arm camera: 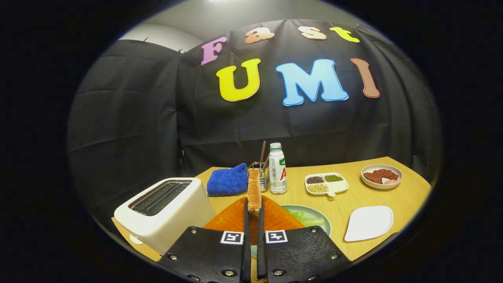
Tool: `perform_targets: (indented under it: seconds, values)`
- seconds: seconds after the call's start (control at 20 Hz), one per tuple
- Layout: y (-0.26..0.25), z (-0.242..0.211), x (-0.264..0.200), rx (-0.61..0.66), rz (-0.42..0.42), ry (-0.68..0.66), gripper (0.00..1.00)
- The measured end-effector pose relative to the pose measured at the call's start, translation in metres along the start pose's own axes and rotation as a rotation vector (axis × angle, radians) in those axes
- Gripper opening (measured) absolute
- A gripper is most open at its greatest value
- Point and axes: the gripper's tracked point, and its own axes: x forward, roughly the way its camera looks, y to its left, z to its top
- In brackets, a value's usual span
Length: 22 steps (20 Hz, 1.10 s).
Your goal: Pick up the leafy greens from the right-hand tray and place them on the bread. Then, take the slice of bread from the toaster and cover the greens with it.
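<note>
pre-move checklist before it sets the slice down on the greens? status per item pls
1. Grip: tool is shut on the bread slice, held on edge between both fingers. ok.
2. Toaster: slots look empty, slice is out. ok.
3. Greens: seen on the green plate just ahead of the fingers, right of them. ok.
4. Bottom bread under the greens: hidden by the fingers. cannot tell.
5. Slice attitude: it stands vertical and must be turned flat before release. not ok.
6. Nearby clutter: bottle and utensil rack stand beyond the plate, apart from it. ok.
</note>
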Motion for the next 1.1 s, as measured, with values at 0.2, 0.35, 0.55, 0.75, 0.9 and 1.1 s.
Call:
perform_targets:
  seconds: [0.2, 0.35, 0.55, 0.75, 0.9, 1.1]
  values:
    - [0.0, -0.012, 0.007, -0.007, 0.006, 0.014, 0.06]
    - [-0.001, -0.022, 0.014, 0.021, 0.019, 0.029, 0.06]
    - [-0.01, -0.034, 0.018, 0.085, 0.022, 0.061, 0.06]
    - [-0.017, -0.036, 0.019, 0.09, 0.012, 0.066, 0.06]
    - [-0.022, -0.043, 0.02, 0.065, -0.012, 0.081, 0.06]
    - [-0.034, -0.048, 0.02, 0.016, -0.054, 0.094, 0.12]
